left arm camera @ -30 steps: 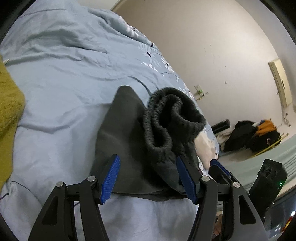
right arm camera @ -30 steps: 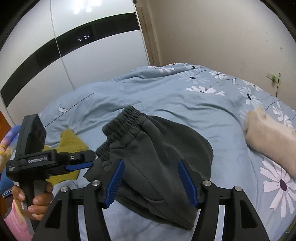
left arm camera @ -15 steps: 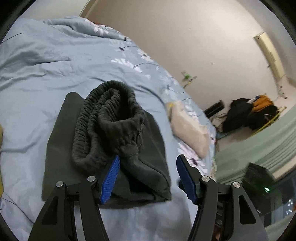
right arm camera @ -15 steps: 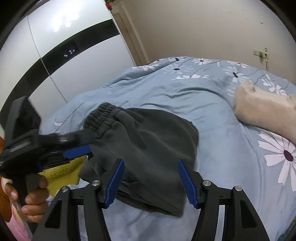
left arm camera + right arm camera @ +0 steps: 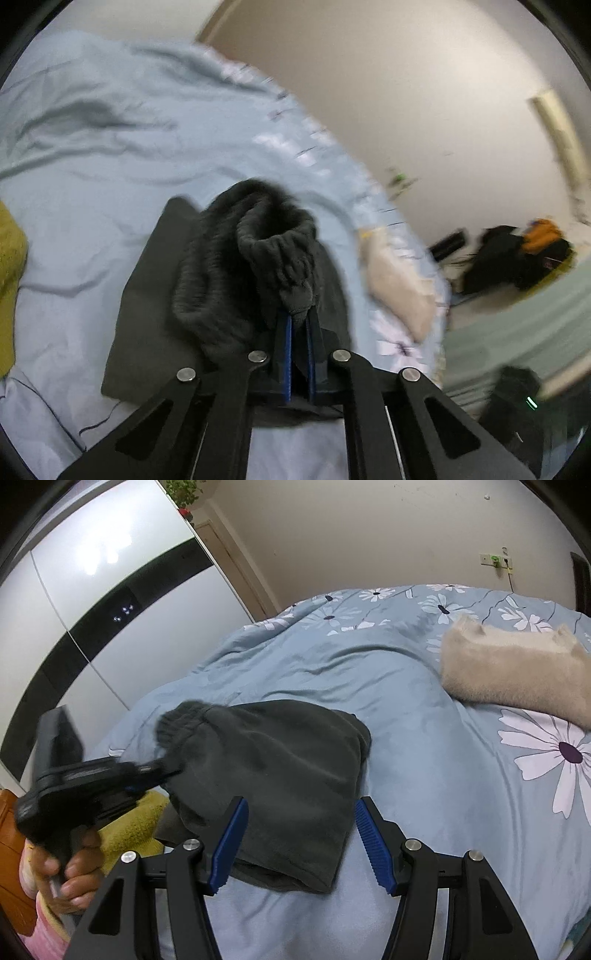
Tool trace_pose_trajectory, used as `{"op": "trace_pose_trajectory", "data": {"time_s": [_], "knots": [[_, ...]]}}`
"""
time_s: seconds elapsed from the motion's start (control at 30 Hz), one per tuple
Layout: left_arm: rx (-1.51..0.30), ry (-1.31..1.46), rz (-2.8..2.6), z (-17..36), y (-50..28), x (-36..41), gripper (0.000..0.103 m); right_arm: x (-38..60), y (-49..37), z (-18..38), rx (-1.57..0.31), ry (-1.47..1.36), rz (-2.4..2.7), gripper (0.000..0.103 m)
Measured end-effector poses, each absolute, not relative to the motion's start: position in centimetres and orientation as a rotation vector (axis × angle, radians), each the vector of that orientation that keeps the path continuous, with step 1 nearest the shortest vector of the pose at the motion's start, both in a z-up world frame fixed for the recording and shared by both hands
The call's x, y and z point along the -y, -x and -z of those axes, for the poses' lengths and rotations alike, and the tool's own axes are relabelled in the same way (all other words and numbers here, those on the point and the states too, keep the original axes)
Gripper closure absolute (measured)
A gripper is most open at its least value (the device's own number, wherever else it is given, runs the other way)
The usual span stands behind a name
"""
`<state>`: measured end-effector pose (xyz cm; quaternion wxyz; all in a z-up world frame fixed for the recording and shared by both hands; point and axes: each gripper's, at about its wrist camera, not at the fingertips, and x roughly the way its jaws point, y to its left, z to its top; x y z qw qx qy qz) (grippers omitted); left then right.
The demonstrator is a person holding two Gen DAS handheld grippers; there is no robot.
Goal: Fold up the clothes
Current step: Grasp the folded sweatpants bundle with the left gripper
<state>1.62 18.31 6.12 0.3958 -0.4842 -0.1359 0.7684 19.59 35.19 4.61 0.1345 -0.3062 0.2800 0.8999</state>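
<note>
Left gripper (image 5: 298, 325): fingers pinched the grey trousers' (image 5: 280, 771) elastic waistband (image 5: 280, 258), lifting it for folding.
Right gripper (image 5: 301, 843): fingers spread, hovering over the trousers.
Bed (image 5: 424, 775): supported the fold.

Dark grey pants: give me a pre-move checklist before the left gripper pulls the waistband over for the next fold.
1. Left gripper shut on the waistband of the dark grey pants: ok.
2. How much waistband fabric lies between the left fingers: cannot tell, picture blurred.
3. Right gripper open, holding nothing, hovering over the pants' near edge: ok.
4. Pants bunched rather than flat: not ok for a clean fold.
5. Beige garment lies apart from the pants on the blue floral duvet: ok.
6. Yellow cloth tucked beside the pants' left edge: cannot tell if touching.
</note>
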Motion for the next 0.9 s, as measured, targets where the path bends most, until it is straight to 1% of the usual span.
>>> {"op": "trace_pose_trajectory", "data": {"time_s": [0.07,0.13,0.2,0.27,0.4,0.43,0.5,0.57,0.67,0.83,0.9], "knots": [[0.350,1.177,-1.936,-6.8,-2.5,-17.2,0.096,-35.0,-19.6,-5.0,-0.805,0.872,-2.633,0.039],[0.369,1.274,-1.934,-4.3,-1.7,-16.7,0.096,-34.5,-18.9,-5.2,-0.809,0.874,-2.667,0.039],[0.460,1.400,-1.889,-1.4,-0.2,-16.2,0.096,-33.9,-17.8,-5.1,-0.813,0.909,-2.699,0.039],[0.545,1.429,-1.832,-0.4,0.4,-15.5,0.095,-33.1,-16.6,-4.7,-0.806,0.962,-2.738,0.039],[0.476,1.398,-1.839,-1.6,-0.1,-15.7,0.092,-32.3,-14.5,-2.3,-0.849,1.124,-2.694,0.039],[0.453,1.386,-1.837,-2.0,-0.3,-15.7,0.085,-32.2,-14.4,-1.8,-0.872,1.141,-2.681,0.039],[0.407,1.356,-1.861,-2.9,-0.7,-15.4,0.058,-32.1,-14.4,-1.0,-0.901,1.165,-2.661,0.038],[0.384,1.317,-1.906,-3.4,-0.6,-14.9,0.047,-32.3,-14.6,-1.1,-0.904,1.158,-2.658,0.038],[0.378,1.302,-1.927,-3.4,-0.2,-15.0,0.036,-32.5,-15.0,-1.4,-0.931,1.132,-2.651,0.038],[0.399,1.326,-1.910,-2.7,0.8,-16.4,0.035,-32.4,-15.1,-1.2,-0.954,1.136,-2.631,0.038],[0.408,1.336,-1.903,-2.4,1.2,-17.0,0.031,-32.3,-15.2,-1.3,-0.952,1.136,-2.627,0.038]]}}
